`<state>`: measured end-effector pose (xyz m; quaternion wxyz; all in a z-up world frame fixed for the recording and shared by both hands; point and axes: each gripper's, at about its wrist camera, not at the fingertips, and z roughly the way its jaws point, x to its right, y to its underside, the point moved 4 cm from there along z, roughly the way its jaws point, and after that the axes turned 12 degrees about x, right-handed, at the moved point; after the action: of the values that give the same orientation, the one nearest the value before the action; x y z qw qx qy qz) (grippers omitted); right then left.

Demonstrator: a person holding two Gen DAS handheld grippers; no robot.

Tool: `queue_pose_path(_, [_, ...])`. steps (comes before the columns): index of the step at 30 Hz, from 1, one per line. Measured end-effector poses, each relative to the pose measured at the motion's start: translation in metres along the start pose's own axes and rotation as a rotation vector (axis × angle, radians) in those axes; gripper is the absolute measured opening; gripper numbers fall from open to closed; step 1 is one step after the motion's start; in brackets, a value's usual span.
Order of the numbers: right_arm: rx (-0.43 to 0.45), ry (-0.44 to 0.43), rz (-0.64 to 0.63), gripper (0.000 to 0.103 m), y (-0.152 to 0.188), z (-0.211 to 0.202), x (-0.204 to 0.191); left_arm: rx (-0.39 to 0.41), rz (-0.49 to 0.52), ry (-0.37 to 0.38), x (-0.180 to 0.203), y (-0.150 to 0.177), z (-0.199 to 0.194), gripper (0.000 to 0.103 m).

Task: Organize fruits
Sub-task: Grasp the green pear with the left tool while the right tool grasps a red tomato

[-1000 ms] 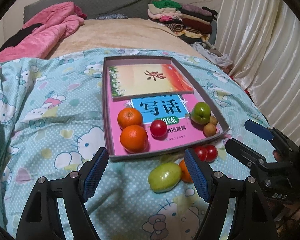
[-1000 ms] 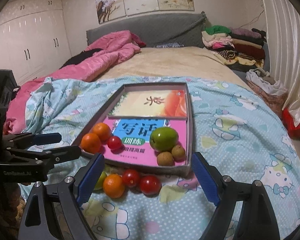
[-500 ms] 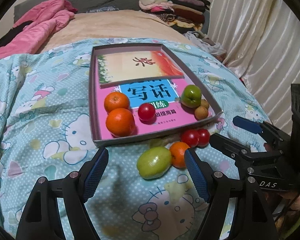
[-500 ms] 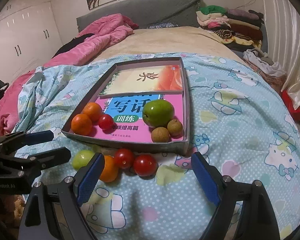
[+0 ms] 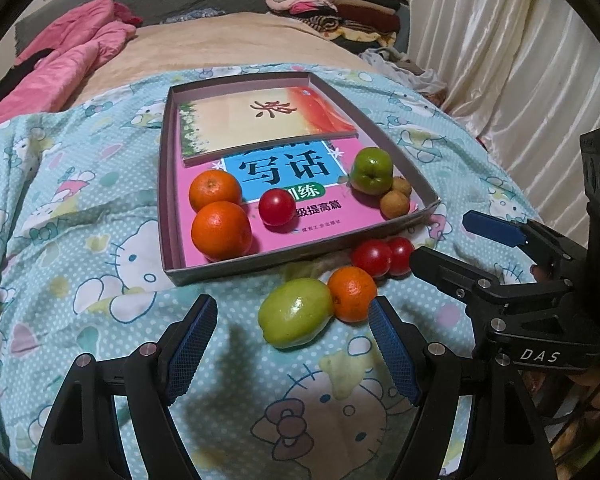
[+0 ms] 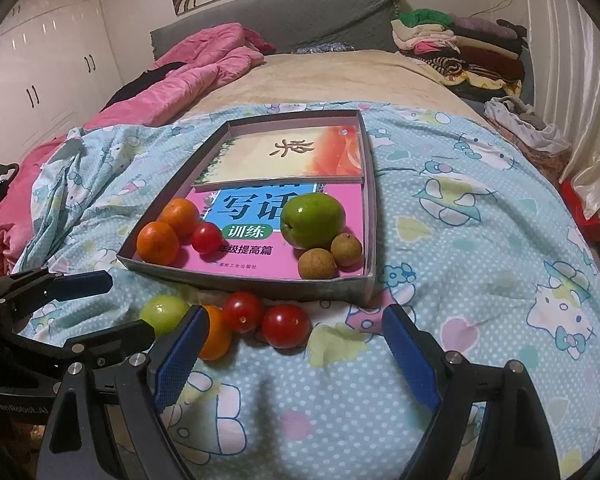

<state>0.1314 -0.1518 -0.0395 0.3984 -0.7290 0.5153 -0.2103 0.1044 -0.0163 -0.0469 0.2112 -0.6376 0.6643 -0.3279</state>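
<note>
Gaping wide, both tongs (image 5: 292, 336) (image 6: 296, 344) hover near loose fruit (image 5: 296, 312) fronting the tray's wall (image 5: 300, 258).

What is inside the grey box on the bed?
Inside the box lie two books, two oranges, one tomato, a green fruit and two small brown fruits. The books cover its floor.

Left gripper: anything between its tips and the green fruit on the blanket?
Nothing. In the left wrist view, only bare blanket separates the open left gripper from the green fruit.
</note>
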Motion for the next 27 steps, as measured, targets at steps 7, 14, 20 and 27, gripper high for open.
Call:
queue_pose_path(7, [-0.023,0.028,-0.012,0.088,0.004,0.004,0.002,-0.042,0.005,-0.017,-0.003,0.006,0.008,0.079])
queue_pose_path(14, [-0.080,0.074,-0.023,0.085,0.012,0.016,0.007,-0.067,0.034,-0.041,-0.003,0.012,0.016,0.079])
queue_pose_path(20, [-0.132,0.054,-0.037,0.066,0.019,0.026,0.004,-0.094,0.014,-0.030,-0.005,0.014,0.024,0.079])
queue_pose_path(27, [-0.157,0.030,-0.081,0.051,0.025,0.040,-0.004,-0.110,-0.003,-0.017,-0.007,0.015,0.033,0.073])
